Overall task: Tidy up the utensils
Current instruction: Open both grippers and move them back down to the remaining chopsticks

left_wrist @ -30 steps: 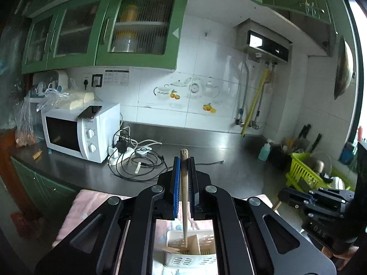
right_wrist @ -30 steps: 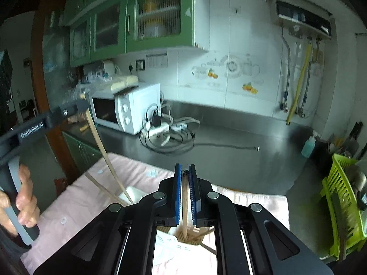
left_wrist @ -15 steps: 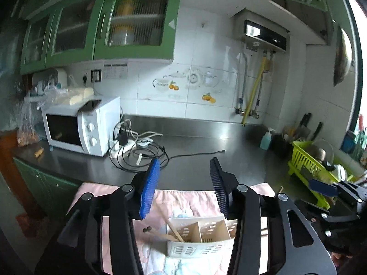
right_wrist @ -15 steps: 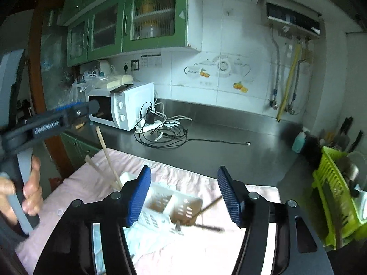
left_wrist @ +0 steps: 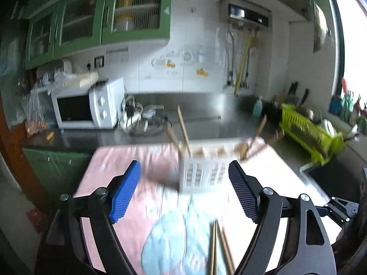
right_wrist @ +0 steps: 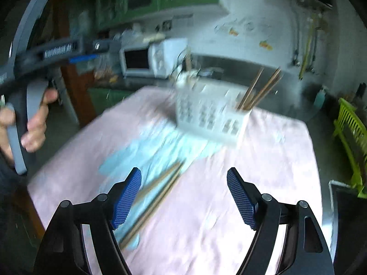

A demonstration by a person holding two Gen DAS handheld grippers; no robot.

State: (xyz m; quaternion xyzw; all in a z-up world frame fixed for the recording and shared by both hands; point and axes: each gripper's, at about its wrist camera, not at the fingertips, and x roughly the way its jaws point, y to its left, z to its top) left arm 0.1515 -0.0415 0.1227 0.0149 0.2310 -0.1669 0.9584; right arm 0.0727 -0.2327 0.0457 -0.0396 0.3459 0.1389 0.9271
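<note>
A white slotted utensil caddy stands on a pink cloth with a pale blue patch. Wooden chopsticks lean out of its compartments. More chopsticks lie loose on the cloth in front of it. My left gripper hangs short of the caddy, jaws opening, nothing between them. My right gripper is over the cloth, jaws opening and empty, the loose chopsticks by its left finger. A hand holds the left gripper in the right wrist view.
A white microwave and tangled cables sit on the steel counter behind the cloth. A lime-green dish rack stands at the right by a sink. Green cabinets hang overhead.
Both grippers let go of the chopsticks they held over the caddy, opened wide, then dropped and drew back toward the loose chopsticks on the cloth.
</note>
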